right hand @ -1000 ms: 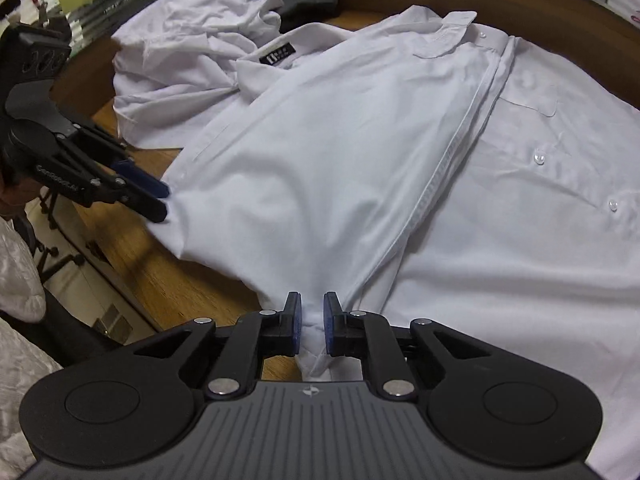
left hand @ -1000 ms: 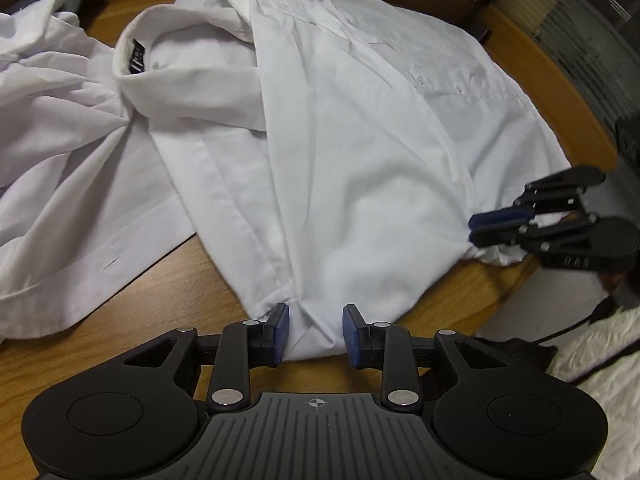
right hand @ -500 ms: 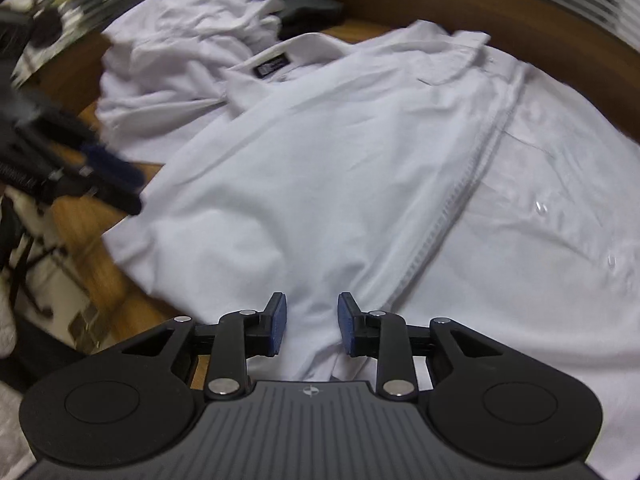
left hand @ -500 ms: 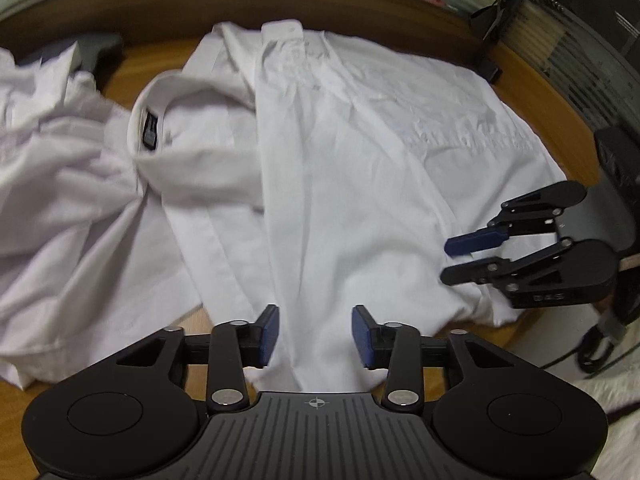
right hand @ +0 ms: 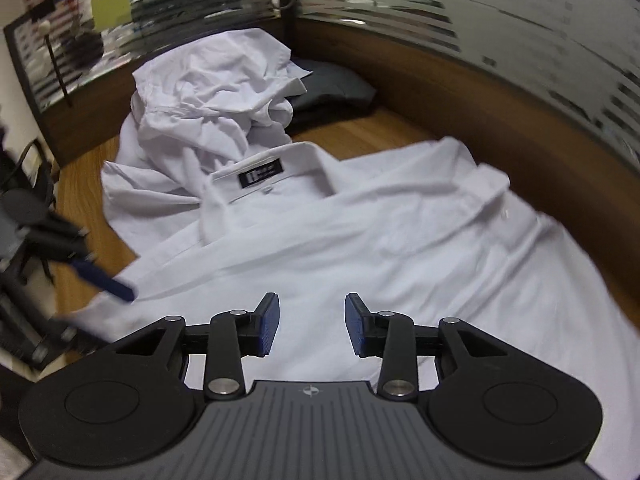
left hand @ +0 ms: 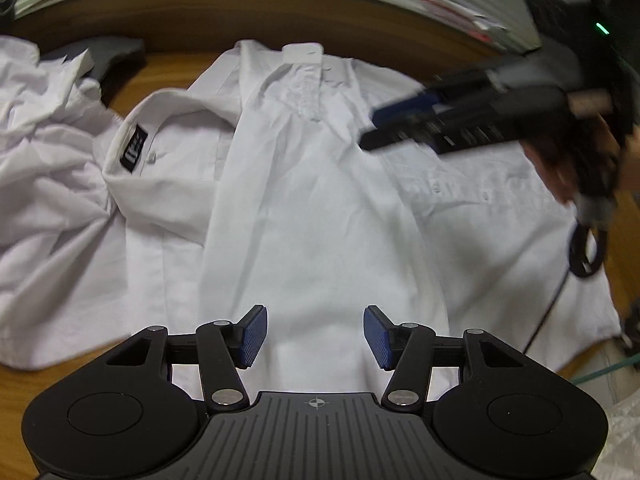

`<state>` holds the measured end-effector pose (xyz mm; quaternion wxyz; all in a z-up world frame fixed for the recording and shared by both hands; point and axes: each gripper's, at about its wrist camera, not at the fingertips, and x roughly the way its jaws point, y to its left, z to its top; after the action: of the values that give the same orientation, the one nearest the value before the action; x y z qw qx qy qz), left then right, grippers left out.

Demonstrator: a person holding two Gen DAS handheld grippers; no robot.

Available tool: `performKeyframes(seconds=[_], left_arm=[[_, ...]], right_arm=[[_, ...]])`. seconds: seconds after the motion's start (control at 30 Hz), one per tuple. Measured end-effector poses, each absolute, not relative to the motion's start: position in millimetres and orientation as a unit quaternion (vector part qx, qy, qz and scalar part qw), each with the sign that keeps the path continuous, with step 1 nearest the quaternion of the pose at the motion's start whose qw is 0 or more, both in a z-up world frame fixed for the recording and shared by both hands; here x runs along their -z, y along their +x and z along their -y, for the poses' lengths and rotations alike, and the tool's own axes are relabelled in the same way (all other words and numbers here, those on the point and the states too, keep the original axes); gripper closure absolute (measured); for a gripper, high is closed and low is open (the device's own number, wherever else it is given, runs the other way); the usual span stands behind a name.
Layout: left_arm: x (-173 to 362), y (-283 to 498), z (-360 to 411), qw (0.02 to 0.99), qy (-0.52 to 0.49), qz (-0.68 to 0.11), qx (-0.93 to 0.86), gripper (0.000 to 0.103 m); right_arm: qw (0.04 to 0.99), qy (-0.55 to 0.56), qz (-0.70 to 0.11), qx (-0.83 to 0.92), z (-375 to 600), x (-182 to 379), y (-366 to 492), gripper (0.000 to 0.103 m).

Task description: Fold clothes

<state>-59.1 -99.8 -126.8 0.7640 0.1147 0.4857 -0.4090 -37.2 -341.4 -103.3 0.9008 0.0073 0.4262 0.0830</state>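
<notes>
A white dress shirt [left hand: 312, 200] lies spread on the wooden table, collar with a black label [left hand: 134, 148] at the left, a sleeve folded down its middle. It also shows in the right wrist view [right hand: 360, 248] with the label [right hand: 260, 174]. My left gripper [left hand: 316, 338] is open and empty above the shirt's near hem. My right gripper [right hand: 312, 328] is open and empty above the shirt. It shows blurred in the left wrist view [left hand: 400, 128], raised over the shirt's right half. The left gripper shows blurred at the left edge of the right wrist view [right hand: 104, 284].
A second white shirt [right hand: 208, 96] lies crumpled beyond the collar, also in the left wrist view [left hand: 44, 152]. A dark grey garment [right hand: 332, 88] lies behind it. The wooden table [right hand: 360, 128] has a raised curved back wall [right hand: 460, 92]. A cable [left hand: 588, 248] hangs at the right.
Both grippers let go of the shirt's hem, opened and lifted away. The right gripper swung up over the shirt's right half. The shirt now lies flat.
</notes>
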Motion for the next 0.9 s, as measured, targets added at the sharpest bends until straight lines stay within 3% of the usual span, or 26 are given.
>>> performKeyframes(seconds=[0.2,0.37,0.67,0.9], left_arm=[[152.7,-72.6,107.6,0.778,0.096,-0.525,0.333,0.046],[163.0,-84.4,105.8,0.79,0.086,-0.534,0.288,0.039],[156.7,-90.8,102.5,0.801,0.056,-0.551,0.228,0.039],[158.8,-98.0,100.4,0.799,0.049,-0.566,0.196,0.036]], right_arm=[[0.892,-0.023,-0.432,-0.134,377.0,137.9,10.2,0.062],[0.872,-0.049,-0.456,-0.172,387.3,178.6,32.1,0.06],[0.898,-0.078,-0.39,-0.186,415.2,146.4,63.4,0.058],[0.907,-0.058,-0.401,-0.109,469.0,181.7,118.4,0.057]])
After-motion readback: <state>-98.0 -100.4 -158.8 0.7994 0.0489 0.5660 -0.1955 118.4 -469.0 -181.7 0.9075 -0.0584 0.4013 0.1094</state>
